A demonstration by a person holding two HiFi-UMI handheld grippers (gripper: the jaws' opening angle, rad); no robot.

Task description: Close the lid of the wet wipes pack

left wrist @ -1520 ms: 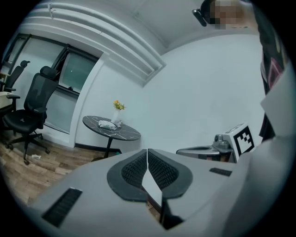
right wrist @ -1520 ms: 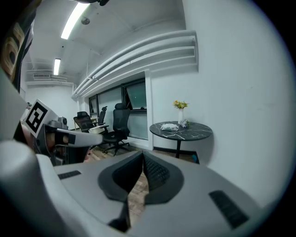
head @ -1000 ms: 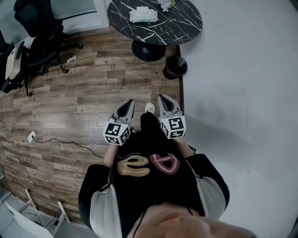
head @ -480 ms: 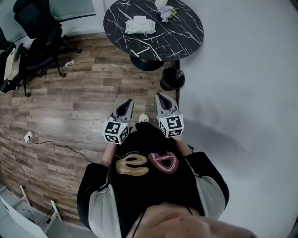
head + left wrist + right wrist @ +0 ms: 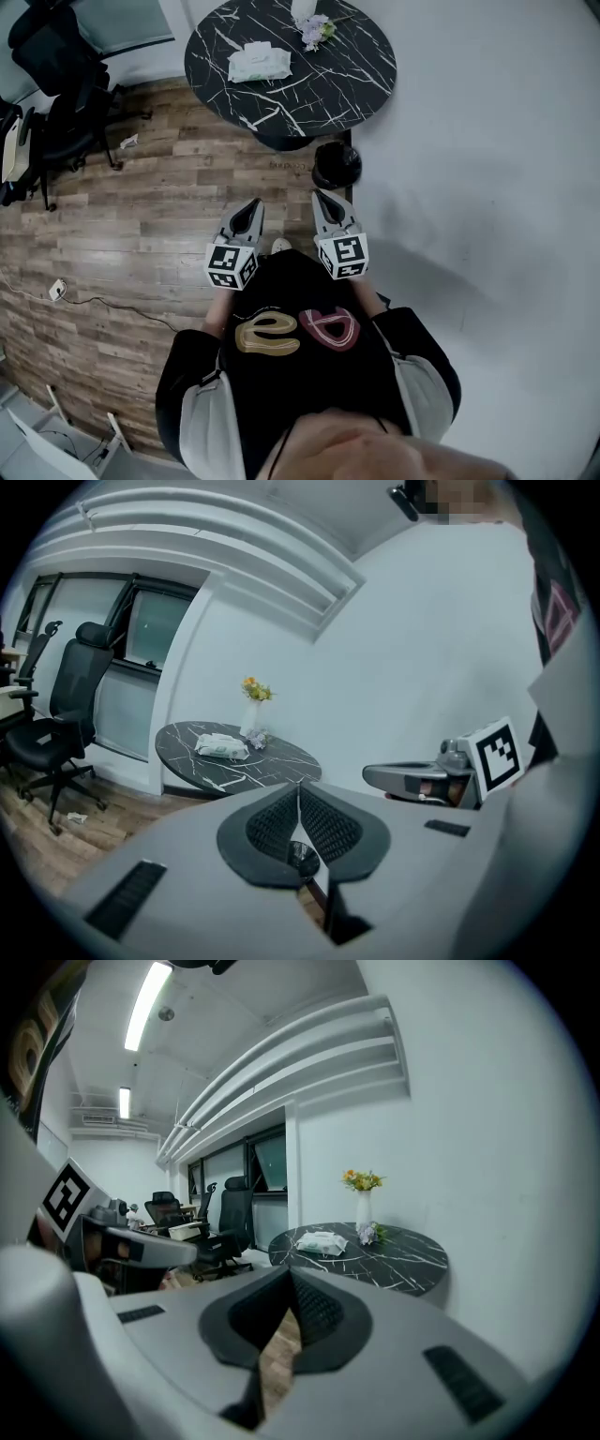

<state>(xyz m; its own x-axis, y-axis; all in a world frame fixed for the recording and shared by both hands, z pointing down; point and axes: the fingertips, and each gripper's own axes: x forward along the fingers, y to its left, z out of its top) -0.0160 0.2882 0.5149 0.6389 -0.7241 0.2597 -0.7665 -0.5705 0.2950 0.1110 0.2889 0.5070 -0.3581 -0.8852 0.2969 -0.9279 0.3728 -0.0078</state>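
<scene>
The wet wipes pack (image 5: 258,63) lies on a round black marble table (image 5: 347,80) far ahead of me; whether its lid is up is too small to tell. It also shows in the left gripper view as a white pack (image 5: 221,747) and in the right gripper view (image 5: 321,1240). My left gripper (image 5: 246,208) and right gripper (image 5: 323,199) are held side by side in front of my body, well short of the table. Both are shut with nothing between the jaws.
A vase of flowers (image 5: 312,23) stands on the table behind the pack. A black bin (image 5: 336,166) sits on the floor by the table's foot. Black office chairs (image 5: 56,103) stand at the left, a cable (image 5: 112,302) runs over the wooden floor, and a pale wall (image 5: 487,169) is at the right.
The table, pack and bin have come nearer and shifted left in the head view as the person walks towards them. Both grippers keep their pose and stay shut.
</scene>
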